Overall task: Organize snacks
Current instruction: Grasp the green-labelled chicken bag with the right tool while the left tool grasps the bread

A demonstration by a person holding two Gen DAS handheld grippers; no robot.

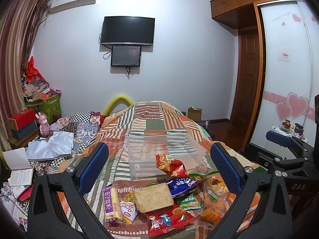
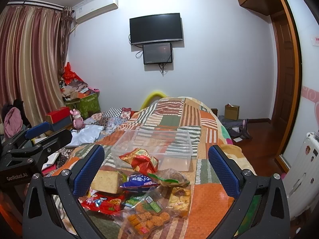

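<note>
Left tongs (image 1: 159, 171): wide apart, holding nothing, hovering above the snack pile
Right tongs (image 2: 156, 171): wide apart, holding nothing, hovering over the same pile from the right
Snacks: a loose heap on the bed's patchwork quilt (image 1: 151, 119), just in front of the clear plastic bin (image 1: 159, 149)
Bin: upright, mouth up, nothing inside it; long axis runs left to right across both views
Red crisp bag (image 1: 171, 164): leaning on the bin's near wall, crumpled, top end pointing toward the bin
Yellow wafer roll (image 1: 111, 205): at the left edge of the heap, long axis pointing away from the camera toward the bin
Tan cake block (image 1: 152, 197): mid-heap, lying flat, partly under the blue packet (image 1: 183, 185)
Clear biscuit packs (image 2: 147, 217): near right of the heap, overlapping one another
Stage, as judged: sorting not yet begun
Risk 1: packets overlap, so a closing grip may catch two at once or drag a neighbour
Risk 2: soft quilt gives under pressure, so thin wrappers may slip from the pads
Risk 3: the light bin may slide or tip if nudged via the crisp bag
</note>
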